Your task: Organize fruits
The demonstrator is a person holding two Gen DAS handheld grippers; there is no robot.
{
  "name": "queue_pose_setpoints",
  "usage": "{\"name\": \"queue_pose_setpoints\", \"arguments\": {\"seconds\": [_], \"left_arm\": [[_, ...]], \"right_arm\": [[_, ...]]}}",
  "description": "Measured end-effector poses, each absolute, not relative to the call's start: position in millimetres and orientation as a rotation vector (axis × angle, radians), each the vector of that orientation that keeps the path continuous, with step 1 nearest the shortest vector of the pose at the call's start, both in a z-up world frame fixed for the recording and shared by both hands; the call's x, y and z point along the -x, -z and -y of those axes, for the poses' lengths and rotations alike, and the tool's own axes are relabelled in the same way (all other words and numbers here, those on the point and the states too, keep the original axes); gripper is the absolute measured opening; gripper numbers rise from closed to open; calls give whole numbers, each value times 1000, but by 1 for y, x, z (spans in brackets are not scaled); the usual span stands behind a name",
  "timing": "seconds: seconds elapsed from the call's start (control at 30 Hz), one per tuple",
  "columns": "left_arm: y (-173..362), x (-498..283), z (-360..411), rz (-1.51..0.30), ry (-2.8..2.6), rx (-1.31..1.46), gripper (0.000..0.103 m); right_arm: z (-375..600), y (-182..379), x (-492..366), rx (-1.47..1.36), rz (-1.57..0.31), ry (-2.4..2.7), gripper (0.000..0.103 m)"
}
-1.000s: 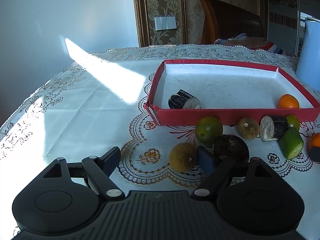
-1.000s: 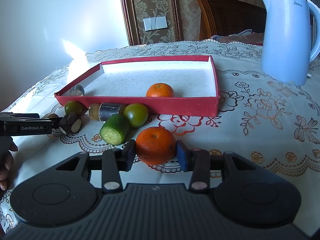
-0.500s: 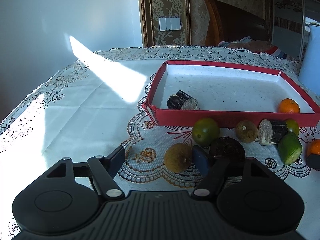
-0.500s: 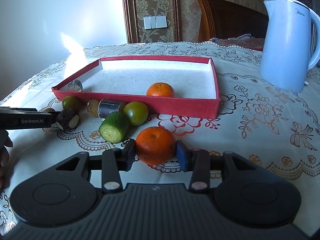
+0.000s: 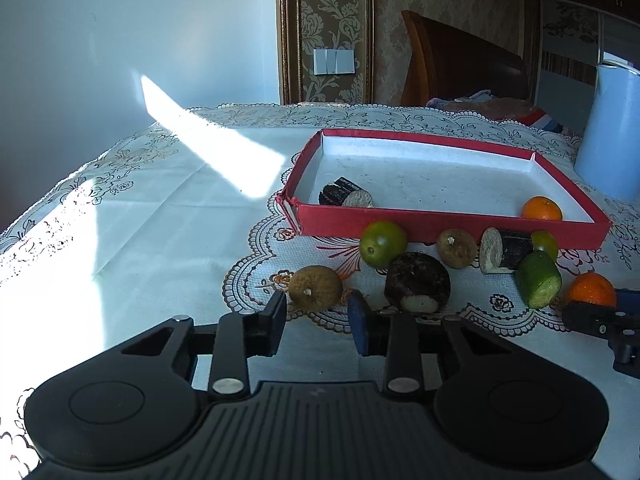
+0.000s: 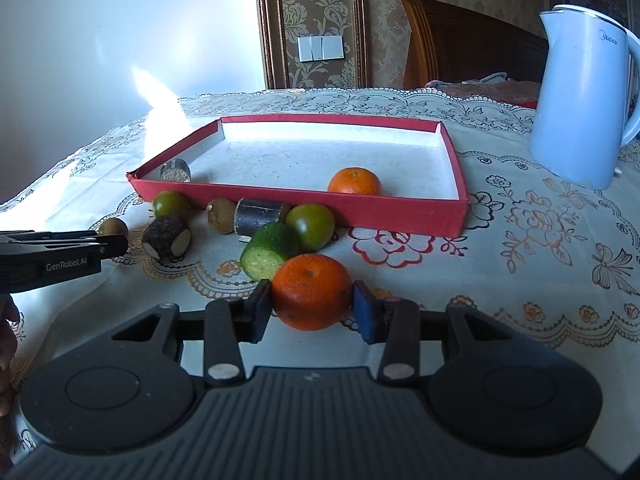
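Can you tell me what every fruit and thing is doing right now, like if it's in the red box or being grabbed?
left hand-held gripper: open, around the brown fruit, not gripping
brown fruit: on the tablecloth
right hand-held gripper: shut on the orange
orange: gripped
second orange: in the red box
red box: open-topped
dark cut piece: in the box
cucumber piece: outside, lying down
kettle: upright, lid closed

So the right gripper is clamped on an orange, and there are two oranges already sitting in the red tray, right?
Not quite: the red tray holds only one orange, as the right wrist view shows. The right gripper is indeed clamped on an orange.
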State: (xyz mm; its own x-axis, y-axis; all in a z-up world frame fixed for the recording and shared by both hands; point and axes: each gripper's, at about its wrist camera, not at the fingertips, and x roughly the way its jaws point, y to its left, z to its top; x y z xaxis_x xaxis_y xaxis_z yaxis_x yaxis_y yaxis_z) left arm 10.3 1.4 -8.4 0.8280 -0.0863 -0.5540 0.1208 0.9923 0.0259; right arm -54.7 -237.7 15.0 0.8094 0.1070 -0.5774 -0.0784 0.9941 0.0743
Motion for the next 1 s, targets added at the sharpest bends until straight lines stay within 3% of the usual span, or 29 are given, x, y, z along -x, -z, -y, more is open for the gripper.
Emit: {"name": "queue_pose_setpoints", "arguments": {"seconds": [1.0], "left_arm": [[10, 9, 35, -546, 64, -56, 33]], "right_arm": [[207, -12, 56, -71, -633, -50, 41]]}}
